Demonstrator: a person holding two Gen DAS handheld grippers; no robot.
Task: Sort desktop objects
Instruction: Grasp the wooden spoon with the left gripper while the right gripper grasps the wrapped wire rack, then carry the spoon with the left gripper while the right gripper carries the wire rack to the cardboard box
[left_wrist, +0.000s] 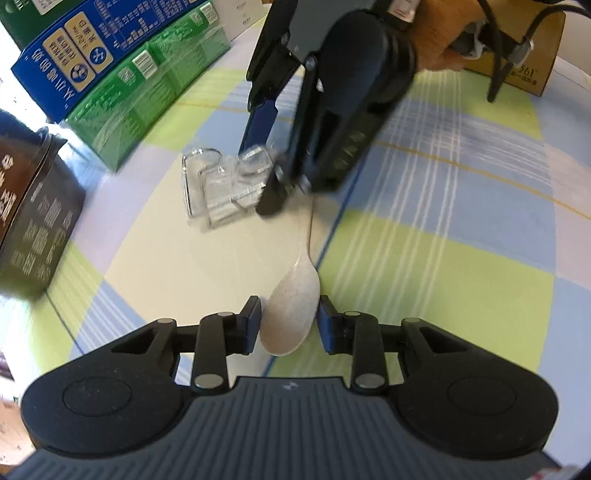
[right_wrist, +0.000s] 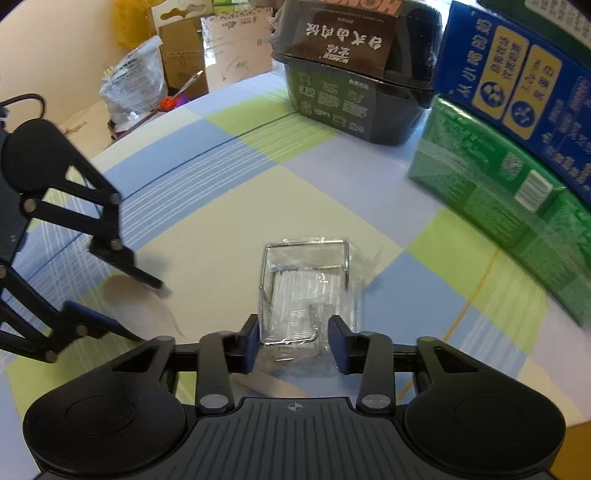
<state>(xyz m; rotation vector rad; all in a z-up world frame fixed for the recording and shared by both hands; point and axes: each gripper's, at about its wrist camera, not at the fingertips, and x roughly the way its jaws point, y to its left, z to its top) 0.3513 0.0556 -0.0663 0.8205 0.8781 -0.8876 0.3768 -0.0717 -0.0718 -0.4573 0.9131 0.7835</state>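
Beige and speckled, a spoon (left_wrist: 291, 317) lies on the checked tablecloth (left_wrist: 443, 258), its bowl between the blue pads of the left gripper (left_wrist: 290, 325). The left pad (left_wrist: 253, 321) looks to be touching the bowl's edge, while a sliver of cloth shows beside the right one, so the jaws are parted about the bowl's width and not clamped. The spoon's handle runs away from the camera toward the right gripper (left_wrist: 266, 162), which reaches down from above over a clear packet (left_wrist: 221, 188) wrapped around a bent wire frame.

In the right wrist view, that packet (right_wrist: 306, 291) sits on a cream square of the cloth (right_wrist: 207, 229), its near end between the right gripper (right_wrist: 293, 341) and its spread pads, with gaps on both sides; whether either pad touches the film is hard to judge through the blur. The left gripper (right_wrist: 144, 306) enters from the left over the blurred spoon (right_wrist: 136, 299).

A green box (right_wrist: 509, 218) with a blue box (right_wrist: 517, 85) stacked on it stands beyond the packet, near a black box (right_wrist: 354, 99).
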